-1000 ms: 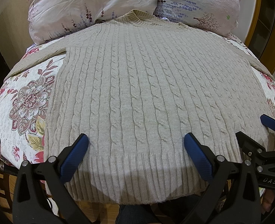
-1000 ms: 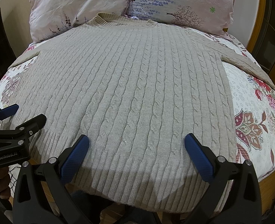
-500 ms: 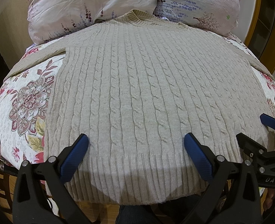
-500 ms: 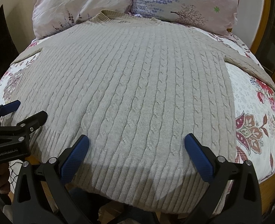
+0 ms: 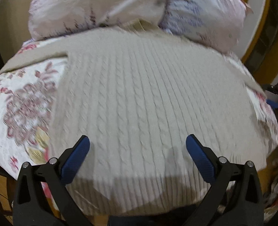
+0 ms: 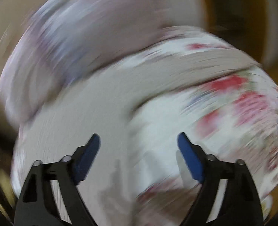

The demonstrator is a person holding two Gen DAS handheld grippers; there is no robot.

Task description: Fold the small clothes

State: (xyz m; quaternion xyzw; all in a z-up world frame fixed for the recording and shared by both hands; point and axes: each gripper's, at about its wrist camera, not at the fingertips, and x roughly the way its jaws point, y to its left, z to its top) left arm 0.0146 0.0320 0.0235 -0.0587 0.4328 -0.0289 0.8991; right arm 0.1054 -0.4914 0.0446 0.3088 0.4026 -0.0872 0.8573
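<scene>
Both black tongs with blue pads were spread wide and grasped nothing. Nearest, the left gripper (image 5: 138, 146) hung over the ribbed hem of the beige cable-knit sweater (image 5: 148, 98), which lay flat on the floral quilted bedspread (image 5: 24, 101). The right gripper (image 6: 139, 145) hung over the sweater's right edge, with the right sleeve (image 6: 204, 62) stretched across beyond. Farthest sat two pale floral pillows (image 5: 101, 5). To fold well, it would probably help to pinch the sleeve near its cuff and carry it across the body without dragging. Heavy blur hid detail in the right view; the collar was barely visible.
</scene>
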